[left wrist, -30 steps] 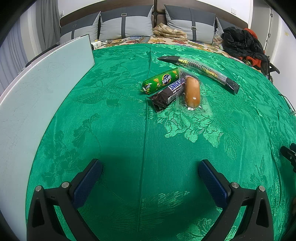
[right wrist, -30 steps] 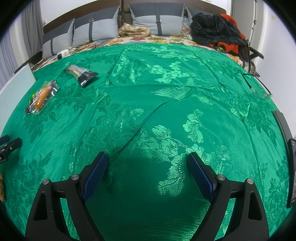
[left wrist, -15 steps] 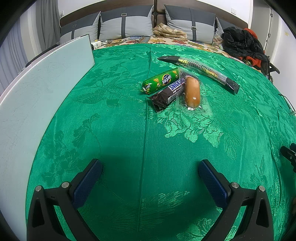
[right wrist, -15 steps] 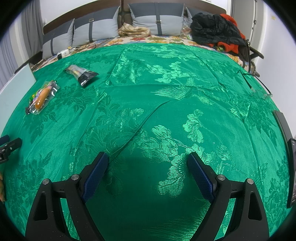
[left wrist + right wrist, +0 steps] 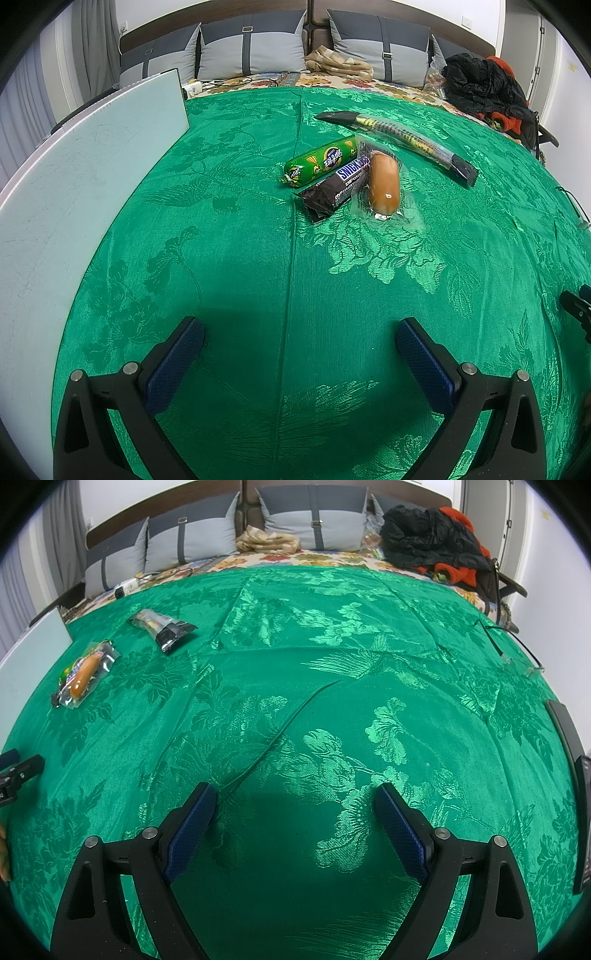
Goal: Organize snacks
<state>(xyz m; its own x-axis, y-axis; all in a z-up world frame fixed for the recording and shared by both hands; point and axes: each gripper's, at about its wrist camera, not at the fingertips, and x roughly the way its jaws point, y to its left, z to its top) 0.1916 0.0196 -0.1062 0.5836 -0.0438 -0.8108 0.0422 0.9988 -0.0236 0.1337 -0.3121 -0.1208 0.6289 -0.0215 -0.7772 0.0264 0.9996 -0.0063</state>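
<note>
On green cloth [image 5: 258,258] | white board [image 5: 74,184] left | snacks [image 5: 347,173] ahead, unobstructed

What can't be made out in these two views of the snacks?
- Chocolate bar, left view: its far end is tucked under the sausage pack.
- Green sausage, left view: label print too small to read.
- Snack pile, right view: too small to separate.
- Dark slab, right view: cut by the edge.

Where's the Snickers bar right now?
In the left wrist view the Snickers bar lies on the green cloth ahead of the left gripper, wedged between the green sausage and the clear-wrapped sausage.
</note>
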